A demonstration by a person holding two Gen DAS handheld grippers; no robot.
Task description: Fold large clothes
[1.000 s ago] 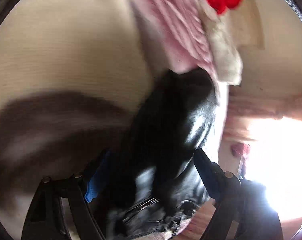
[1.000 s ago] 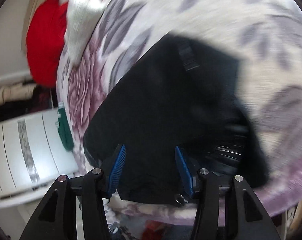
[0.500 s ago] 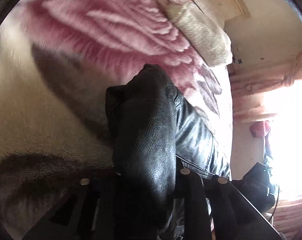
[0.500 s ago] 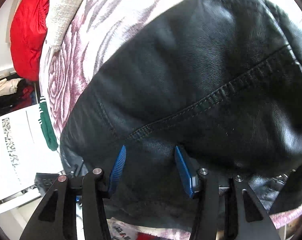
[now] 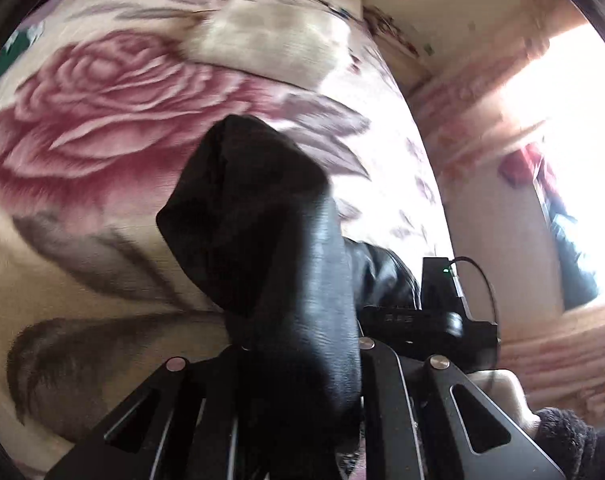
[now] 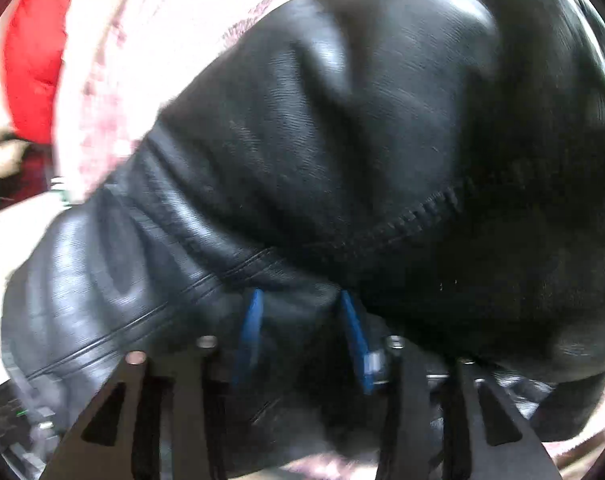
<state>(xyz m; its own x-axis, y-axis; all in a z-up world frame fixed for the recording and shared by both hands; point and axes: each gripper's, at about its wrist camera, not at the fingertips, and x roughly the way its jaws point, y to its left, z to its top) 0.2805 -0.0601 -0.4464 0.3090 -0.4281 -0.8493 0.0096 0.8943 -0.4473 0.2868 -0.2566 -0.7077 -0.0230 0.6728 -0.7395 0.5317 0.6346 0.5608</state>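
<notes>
The left tongs (image 5: 298, 356) are clamped on a fold of the black jacket (image 5: 262, 216), which rises ahead of them over the rose blanket (image 5: 102, 120). The right tongs (image 6: 302, 320) are closing, the jacket (image 6: 382, 140) bunched between their blue pads (image 6: 252, 320), apparently not yet pinched. Red cloth (image 6: 34, 60) lies far left.
</notes>
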